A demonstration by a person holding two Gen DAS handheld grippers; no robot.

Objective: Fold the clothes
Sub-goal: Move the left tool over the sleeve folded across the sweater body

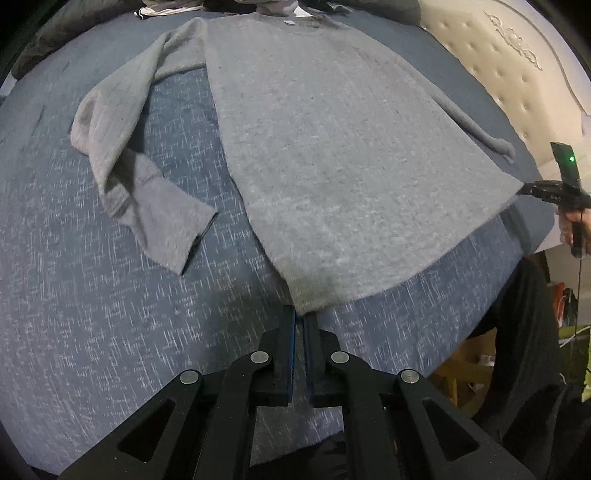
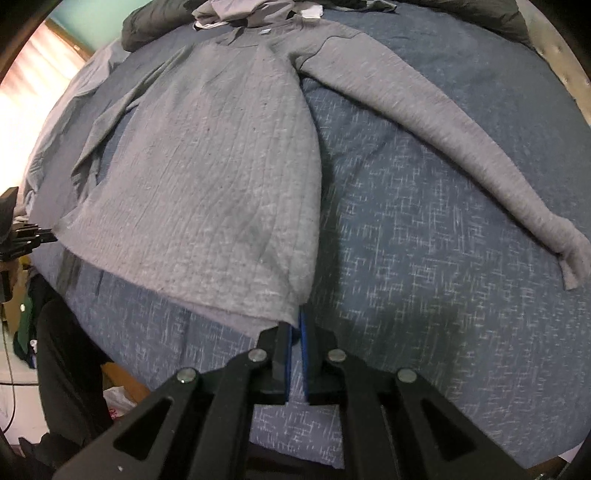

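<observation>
Lay flat on blue bedspread (image 1: pixel 92 332): grey sweater (image 1: pixel 325 155), collar far, hem near. Left sleeve (image 1: pixel 122 147) bent back on itself; right sleeve (image 2: pixel 443 136) stretched out right. Clamped on near-left hem corner: left gripper (image 1: pixel 299 317). Clamped on near-right hem corner: right gripper (image 2: pixel 295 325). Far edge: heap of dark clothes (image 2: pixel 155 26).

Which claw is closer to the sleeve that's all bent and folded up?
Left. The left claw pinches the sweater's hem corner beside the bent sleeve; the right claw pinches the opposite corner.
</observation>
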